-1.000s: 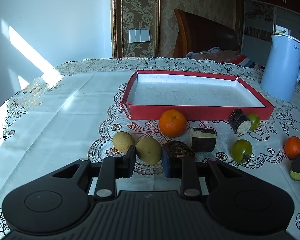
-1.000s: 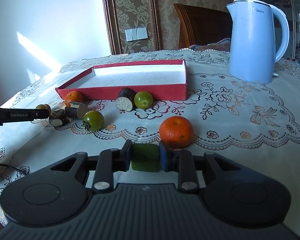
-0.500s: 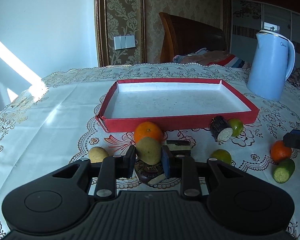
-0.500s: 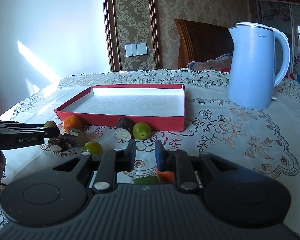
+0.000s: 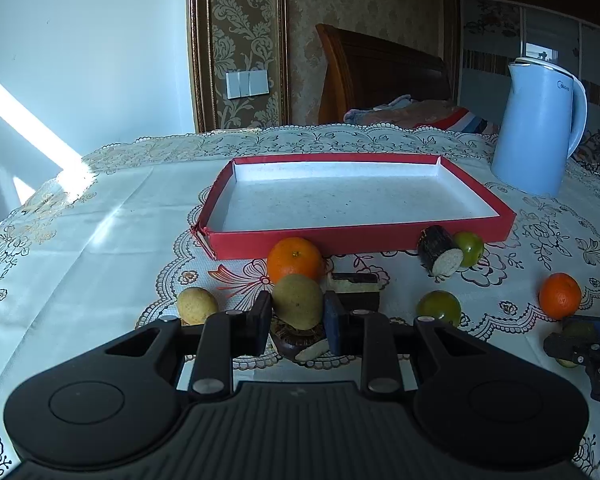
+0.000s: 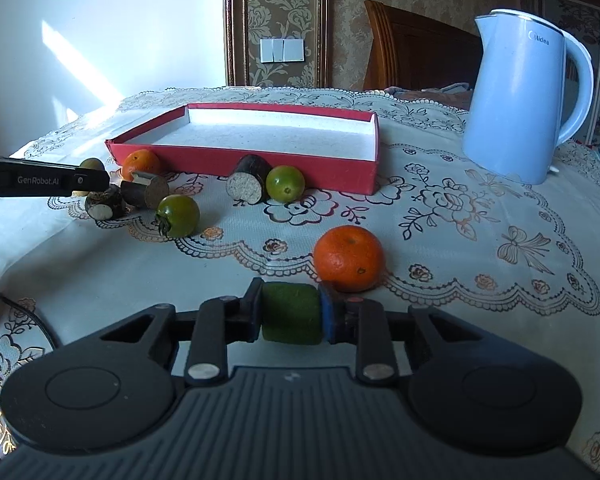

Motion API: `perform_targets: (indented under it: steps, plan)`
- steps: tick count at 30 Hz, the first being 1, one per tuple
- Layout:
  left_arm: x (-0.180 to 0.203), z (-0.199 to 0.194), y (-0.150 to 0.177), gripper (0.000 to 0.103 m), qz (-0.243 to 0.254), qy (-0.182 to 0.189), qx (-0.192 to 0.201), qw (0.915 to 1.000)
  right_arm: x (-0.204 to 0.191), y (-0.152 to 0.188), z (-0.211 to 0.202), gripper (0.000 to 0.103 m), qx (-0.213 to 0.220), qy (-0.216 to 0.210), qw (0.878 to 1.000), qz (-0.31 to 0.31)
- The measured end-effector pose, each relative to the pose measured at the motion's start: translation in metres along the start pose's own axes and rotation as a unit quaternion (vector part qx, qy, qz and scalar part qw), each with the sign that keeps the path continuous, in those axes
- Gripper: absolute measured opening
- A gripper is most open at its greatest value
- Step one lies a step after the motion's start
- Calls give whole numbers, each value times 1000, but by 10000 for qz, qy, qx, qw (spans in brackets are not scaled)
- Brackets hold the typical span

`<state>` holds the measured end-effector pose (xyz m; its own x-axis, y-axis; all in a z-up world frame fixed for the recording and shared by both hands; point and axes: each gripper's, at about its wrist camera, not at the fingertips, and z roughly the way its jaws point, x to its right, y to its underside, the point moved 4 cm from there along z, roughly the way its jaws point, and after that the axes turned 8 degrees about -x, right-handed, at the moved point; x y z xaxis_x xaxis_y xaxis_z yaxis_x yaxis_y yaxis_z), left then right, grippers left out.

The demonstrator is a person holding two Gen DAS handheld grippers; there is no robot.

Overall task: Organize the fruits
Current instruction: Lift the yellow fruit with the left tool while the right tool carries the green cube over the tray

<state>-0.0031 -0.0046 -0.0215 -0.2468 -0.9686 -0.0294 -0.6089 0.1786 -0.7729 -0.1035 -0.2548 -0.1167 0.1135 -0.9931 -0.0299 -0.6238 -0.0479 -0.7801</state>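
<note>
We see a table with a lace cloth [image 5: 100, 232] before patterned wallpaper, and a blue kettle [image 6: 516, 96] behind the empty red tray [image 5: 340, 236]. Our left gripper [image 5: 297, 316] grips a yellowish fruit [image 5: 297, 300]; our right gripper [image 6: 291, 314] grips a green piece [image 6: 291, 312]. Before the tray lie two oranges [image 5: 296, 260], two green tomatoes [image 6: 178, 210] and three dark cut pieces [image 6: 248, 184].

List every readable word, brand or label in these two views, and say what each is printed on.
"Midea": on the light blue kettle, near its top; in the left wrist view the same logo is too small to read.
"GenRobot.AI": on the side of the left gripper, seen in the right wrist view.
No other text is visible; the red tray and the fruits carry none.
</note>
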Motion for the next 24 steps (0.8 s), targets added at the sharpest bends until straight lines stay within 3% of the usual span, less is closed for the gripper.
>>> perform_targets:
  steps: [9,24]
  plan:
    - [7,4,-18,27,-41,35,56,10000,2,-47,-11,26,458,156,9988,49]
    - [27,45,-66,27,-82,-36,91,9999,4,-117,57,26,333,269,9989,181]
